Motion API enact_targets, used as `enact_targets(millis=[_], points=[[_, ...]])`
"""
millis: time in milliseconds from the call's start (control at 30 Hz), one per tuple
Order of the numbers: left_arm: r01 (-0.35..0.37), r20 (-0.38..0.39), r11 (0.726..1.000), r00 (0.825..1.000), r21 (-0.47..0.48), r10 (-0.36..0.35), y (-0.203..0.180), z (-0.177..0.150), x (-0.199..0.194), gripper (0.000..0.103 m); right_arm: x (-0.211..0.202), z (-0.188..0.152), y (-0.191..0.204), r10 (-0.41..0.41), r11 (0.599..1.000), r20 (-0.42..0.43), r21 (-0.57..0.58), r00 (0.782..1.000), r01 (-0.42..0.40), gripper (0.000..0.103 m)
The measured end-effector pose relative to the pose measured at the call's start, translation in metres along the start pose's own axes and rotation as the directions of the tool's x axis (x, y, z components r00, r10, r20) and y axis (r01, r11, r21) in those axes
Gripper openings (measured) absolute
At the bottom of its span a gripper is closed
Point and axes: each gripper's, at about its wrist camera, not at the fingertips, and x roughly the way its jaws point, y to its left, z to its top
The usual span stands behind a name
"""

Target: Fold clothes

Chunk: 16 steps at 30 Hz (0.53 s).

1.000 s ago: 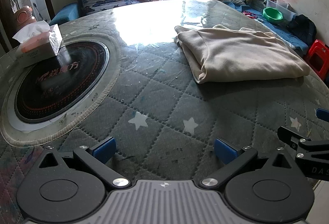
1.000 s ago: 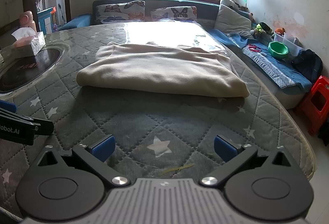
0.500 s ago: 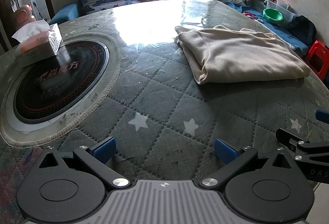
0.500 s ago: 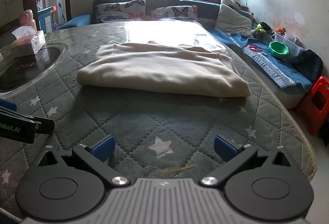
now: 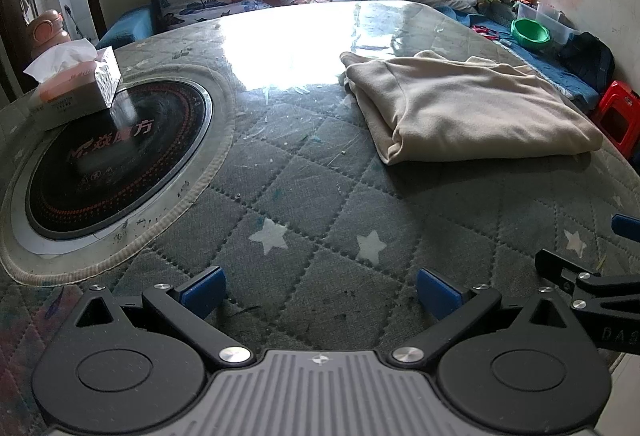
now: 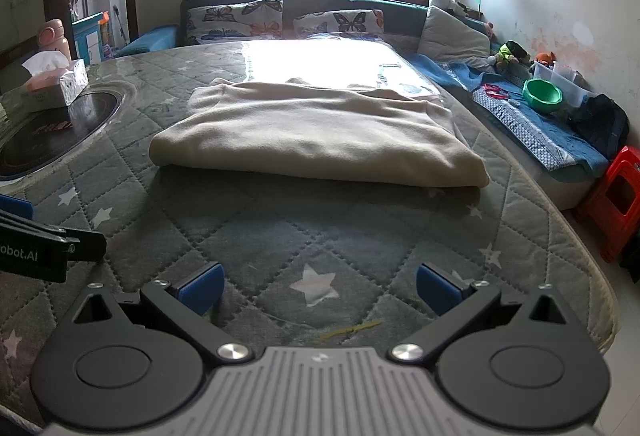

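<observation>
Folded beige garment [image 6: 316,134] lies flat on quilted worktop [image 6: 280,236] at 12 o'clock, left hand-held gripper [image 5: 320,290] and right hand-held gripper [image 6: 318,286] both released, empty.

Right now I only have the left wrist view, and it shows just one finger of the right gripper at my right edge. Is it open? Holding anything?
Observer: The right gripper is open, with nothing between its fingers and only the quilted cover below it.
Operator: Anything between it and the beige garment?
Observer: A thin yellow scrap lies on the cover just ahead of it. Past that, the cover is bare up to the garment.
Operator: How does the garment face it?
Observer: Its long rounded fold runs across straight ahead, apart from the gripper.
</observation>
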Motion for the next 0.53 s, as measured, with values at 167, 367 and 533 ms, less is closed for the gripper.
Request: enact_targets(millis=[167,367,533], points=[[-0.001,0.001,1.0,1.0,-0.005,0.001,0.0,0.0,-0.0001,0.103,0.0,0.0001,-0.0014,-0.001,1.0,0.001,0.007,1.0,0.001,0.103],[-0.002,0.026,1.0,1.0,-0.002,0.002,-0.0004,0.0003,-0.0023,0.103,-0.0003,0.0,-0.002,-0.003,1.0,0.003,0.011,1.0,0.003,0.103],[0.002,0.063,1.0,0.998,0.012,-0.003,-0.0017,0.0032,-0.0084,0.103,-0.0012,0.0008,-0.0029,-0.007,1.0,0.008,0.016,1.0,0.007,0.103]])
